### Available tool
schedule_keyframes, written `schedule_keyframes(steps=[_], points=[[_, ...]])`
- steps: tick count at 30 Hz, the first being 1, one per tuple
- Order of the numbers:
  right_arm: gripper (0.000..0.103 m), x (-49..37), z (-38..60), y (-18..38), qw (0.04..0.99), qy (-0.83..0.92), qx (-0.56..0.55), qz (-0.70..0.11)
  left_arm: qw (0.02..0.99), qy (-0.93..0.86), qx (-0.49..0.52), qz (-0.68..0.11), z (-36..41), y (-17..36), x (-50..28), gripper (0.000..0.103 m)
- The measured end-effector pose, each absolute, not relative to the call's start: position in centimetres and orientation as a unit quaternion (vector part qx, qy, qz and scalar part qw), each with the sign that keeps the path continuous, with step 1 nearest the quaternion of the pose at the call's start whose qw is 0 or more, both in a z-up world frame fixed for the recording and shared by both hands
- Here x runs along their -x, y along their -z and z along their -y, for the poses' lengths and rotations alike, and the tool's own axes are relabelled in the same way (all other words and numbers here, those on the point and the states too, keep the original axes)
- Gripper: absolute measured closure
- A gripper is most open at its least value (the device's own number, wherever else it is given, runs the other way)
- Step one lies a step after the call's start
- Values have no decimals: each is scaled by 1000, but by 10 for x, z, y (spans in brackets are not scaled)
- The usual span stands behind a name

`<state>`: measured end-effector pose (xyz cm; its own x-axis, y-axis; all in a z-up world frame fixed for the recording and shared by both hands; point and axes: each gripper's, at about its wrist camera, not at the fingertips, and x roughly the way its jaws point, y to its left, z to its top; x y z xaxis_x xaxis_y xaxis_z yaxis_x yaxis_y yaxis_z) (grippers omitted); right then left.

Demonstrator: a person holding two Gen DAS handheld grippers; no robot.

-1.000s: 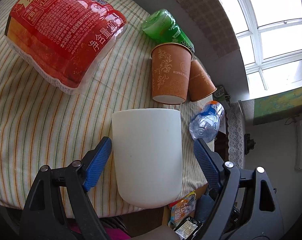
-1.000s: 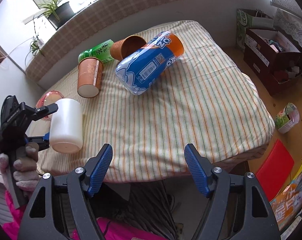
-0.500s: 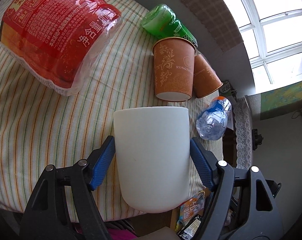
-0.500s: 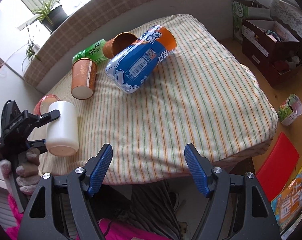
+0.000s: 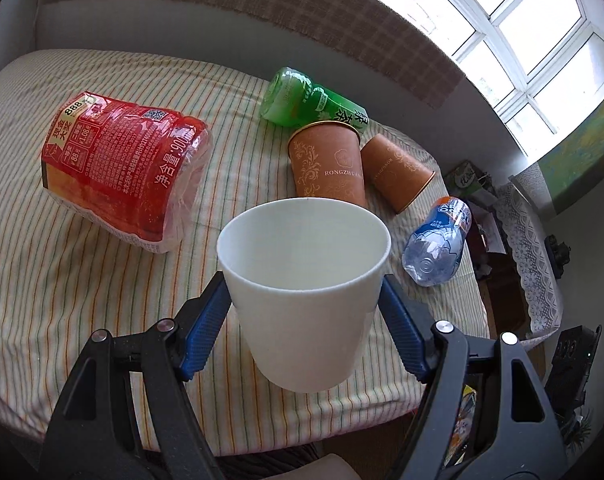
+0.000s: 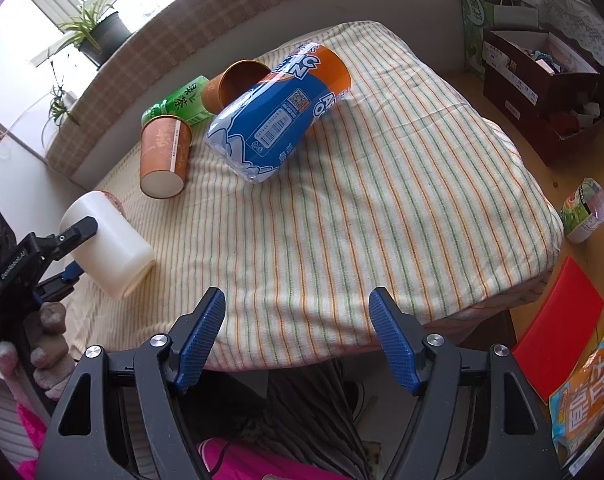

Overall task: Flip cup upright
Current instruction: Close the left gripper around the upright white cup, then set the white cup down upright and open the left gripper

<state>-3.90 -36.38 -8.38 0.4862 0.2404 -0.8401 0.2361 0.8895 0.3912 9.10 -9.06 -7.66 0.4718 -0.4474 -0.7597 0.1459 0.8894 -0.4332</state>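
So the left gripper [image 5: 304, 308] has its blue pads pinched on either side of the white cup [image 5: 304, 292], gripping it a bit below the rim. In the left wrist view the cup's open mouth faces up and slightly away from the gripper, and you can see down into the empty inside. From the right wrist view the same cup [image 6: 107, 245] sits off to the far left of the right gripper, tilted over near the left edge of the striped tablecloth [image 6: 382, 200], with its flat base pointing toward the camera; can't really tell whether it's touching the cloth or just above it. The right gripper [image 6: 297, 338] is spread wide with nothing between its pads, hanging over the near edge of the table. Beyond the left gripper, left of the cup, there's a big red plastic jar [image 5: 121, 168] on its side. Straight ahead past the cup is a brown paper cup [image 5: 328, 164] standing upside down, with a second brown paper cup [image 5: 398, 172] lying on its side just to its right, and a green tea bottle [image 5: 314, 100] lying behind them. Off to the right of the cup, a blue-labelled water bottle [image 5: 438, 244] lies near the table edge.
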Motion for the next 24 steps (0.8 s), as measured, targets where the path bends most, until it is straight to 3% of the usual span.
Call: schedule_keyframes(steps=[11,24], points=[[29,39,359,78,836,-1,-227,-500,905,136,31,-402,118,73,-76,27],[29,38,349,69,850,2,-206,-485,903,155,15,-400,123,75,-66,26]])
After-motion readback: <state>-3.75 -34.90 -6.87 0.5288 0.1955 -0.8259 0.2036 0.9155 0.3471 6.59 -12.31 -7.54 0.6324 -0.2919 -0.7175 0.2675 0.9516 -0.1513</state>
